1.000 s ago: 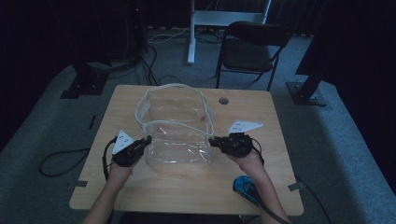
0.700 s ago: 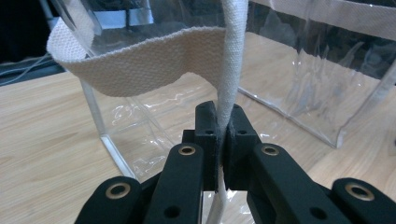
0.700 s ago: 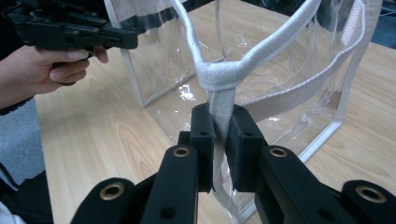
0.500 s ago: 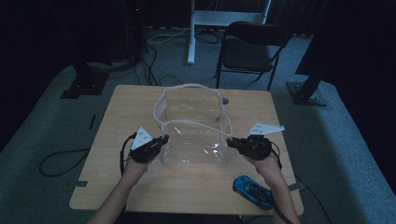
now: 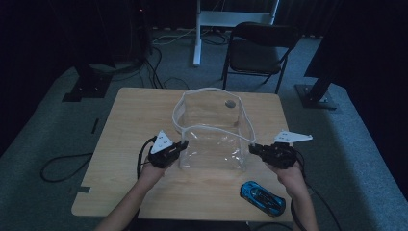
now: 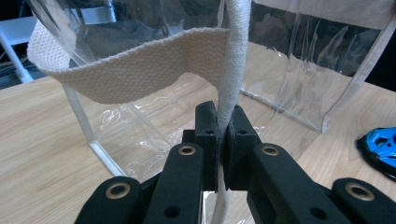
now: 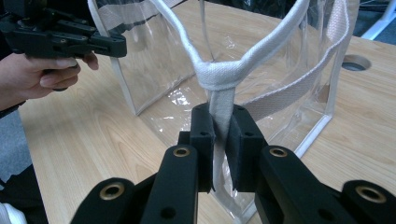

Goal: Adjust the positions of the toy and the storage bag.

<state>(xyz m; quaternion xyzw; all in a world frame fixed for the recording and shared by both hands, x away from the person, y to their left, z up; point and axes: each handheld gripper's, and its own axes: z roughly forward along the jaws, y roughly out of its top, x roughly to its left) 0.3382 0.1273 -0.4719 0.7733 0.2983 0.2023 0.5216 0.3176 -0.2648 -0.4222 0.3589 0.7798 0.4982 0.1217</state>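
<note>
While each claw clamps its white edging, the clear bag (image 5: 211, 139) stands between them.

No readable text, label, brand name, number or sign appears anywhere in the scene.
</note>
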